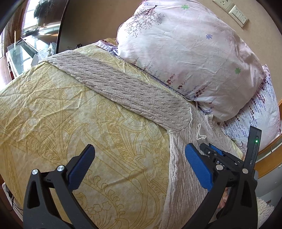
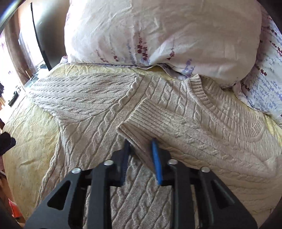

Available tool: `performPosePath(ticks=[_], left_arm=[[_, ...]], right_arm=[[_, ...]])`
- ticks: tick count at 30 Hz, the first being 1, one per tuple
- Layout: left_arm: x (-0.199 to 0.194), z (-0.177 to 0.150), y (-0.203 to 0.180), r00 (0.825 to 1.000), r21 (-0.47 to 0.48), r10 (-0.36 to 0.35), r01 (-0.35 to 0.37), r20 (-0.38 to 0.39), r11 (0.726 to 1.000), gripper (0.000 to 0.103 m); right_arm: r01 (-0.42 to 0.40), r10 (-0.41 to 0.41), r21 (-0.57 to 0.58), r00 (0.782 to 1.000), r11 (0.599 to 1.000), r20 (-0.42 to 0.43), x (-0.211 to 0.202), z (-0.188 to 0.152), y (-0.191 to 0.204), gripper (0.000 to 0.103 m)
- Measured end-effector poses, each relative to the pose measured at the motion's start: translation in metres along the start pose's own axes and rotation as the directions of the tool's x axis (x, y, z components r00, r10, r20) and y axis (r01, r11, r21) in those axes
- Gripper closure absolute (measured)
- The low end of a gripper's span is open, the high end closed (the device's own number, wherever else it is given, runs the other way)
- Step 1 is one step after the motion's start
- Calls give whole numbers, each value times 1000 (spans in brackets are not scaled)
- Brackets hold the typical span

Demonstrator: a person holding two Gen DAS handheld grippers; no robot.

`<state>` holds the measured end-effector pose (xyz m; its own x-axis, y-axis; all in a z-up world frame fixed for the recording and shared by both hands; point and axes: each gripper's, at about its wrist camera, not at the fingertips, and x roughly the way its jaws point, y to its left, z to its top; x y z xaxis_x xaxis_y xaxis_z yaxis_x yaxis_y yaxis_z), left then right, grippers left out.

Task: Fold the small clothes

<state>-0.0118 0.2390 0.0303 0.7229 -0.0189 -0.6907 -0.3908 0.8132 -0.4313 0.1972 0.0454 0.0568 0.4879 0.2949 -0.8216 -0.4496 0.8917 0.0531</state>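
A beige cable-knit sweater [image 2: 91, 112] lies flat on a yellow patterned bedsheet [image 1: 52, 109], collar [image 2: 211, 100] toward the pillows. One sleeve [image 1: 123, 84] stretches out to the left. The other sleeve is folded over the chest, and my right gripper [image 2: 141, 146] is shut on its ribbed cuff [image 2: 141, 121]. My left gripper [image 1: 139, 148] hangs open over the sheet beside the sweater's body [image 1: 183, 169], nothing between its blue pads [image 1: 82, 167]. The right gripper [image 1: 209, 149] also shows at the lower right of the left wrist view.
A big pink flowered pillow [image 1: 185, 52] lies on a second flowered pillow [image 1: 255, 114], right behind the collar. A wooden bed frame [image 1: 267, 158] runs along the right. Wall switches [image 1: 238, 12] sit above. A glass-topped table [image 1: 21, 52] stands beyond the bed's left side.
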Motion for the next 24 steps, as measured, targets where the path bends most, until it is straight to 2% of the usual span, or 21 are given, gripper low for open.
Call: performPosePath(ticks=[2,3,6,8,10,12,14,16,18,20,22,24], left_arm=[[1,3,4,1000,0,1,-1,-7,1000,2],[1,5,6,1000,-2,0,0,-10,1000,2],[1,12,13,1000,-23,-2,2,-3,1000,2],[3,17,17,1000,-40,-7,7,-2,999,2],[5,20,17,1000,-47,-16,16,-4,999,2],[7,21,15,1000,-41,-22,21,-6,999,2],[10,21,12,1000,-28,-25,25,-14,999,2],[13,22,10,999,-20,-28,27,-24,999,2],[14,22,10,999,-19,-34,34,-25,999,2],[15,23,9,999,-18,-38,38,-25,999,2],[18,23,8,999,-19,-39,38,-31,999,2],[21,22,7,998,-23,-42,41,-40,999,2]], right_arm=[[-16,14,69,1000,997,24,-4,9,-16,95],[-22,14,108,998,994,69,-16,12,-26,95],[-41,-2,179,973,983,231,-51,24,-38,95],[-25,-26,180,961,983,275,-58,28,-34,95],[-26,-9,154,974,988,224,-44,23,-28,95],[-69,56,139,994,988,93,-18,13,-23,94],[-123,127,175,992,977,-14,-3,-3,-25,87],[-170,164,210,985,963,42,-17,-11,-33,75],[-137,106,238,985,962,139,-40,-14,-54,74],[-44,-11,315,985,948,174,-53,-17,-88,74],[2,-78,443,985,896,152,-55,-24,-135,74],[22,-116,593,986,805,121,-58,-39,-185,74]])
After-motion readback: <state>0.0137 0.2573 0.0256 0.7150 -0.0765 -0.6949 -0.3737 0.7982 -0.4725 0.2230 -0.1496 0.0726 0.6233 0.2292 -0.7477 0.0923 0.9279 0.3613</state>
